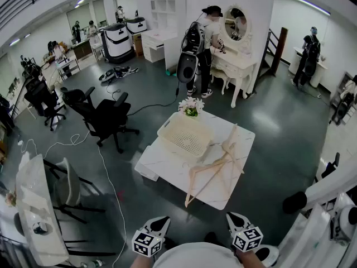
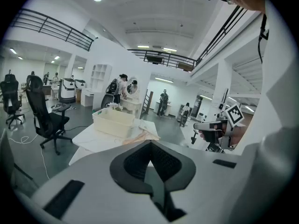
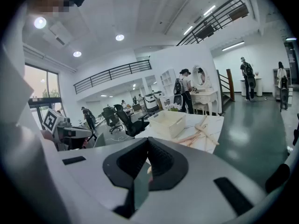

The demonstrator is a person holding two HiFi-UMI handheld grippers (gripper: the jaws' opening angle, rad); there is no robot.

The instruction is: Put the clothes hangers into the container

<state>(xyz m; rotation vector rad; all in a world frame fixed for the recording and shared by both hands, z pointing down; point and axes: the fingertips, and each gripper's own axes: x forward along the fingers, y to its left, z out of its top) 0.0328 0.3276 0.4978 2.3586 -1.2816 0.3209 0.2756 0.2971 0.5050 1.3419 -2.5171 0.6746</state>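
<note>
Nothing is done yet: the pale wooden hangers (image 1: pixel 216 167) lie in a loose, crossed heap on the white counter (image 1: pixel 159 162), just beside the cream perforated container (image 1: pixel 185 135), which looks empty. All of them are left to move. The left gripper (image 2: pixel 150 146) and right gripper (image 3: pixel 147 143) hang well short of the counter, fingers (image 2: pixel 163 161) closed together on nothing.

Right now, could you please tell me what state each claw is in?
Left claw: closed, holding nothing.
Right claw: closed, holding nothing.
</note>
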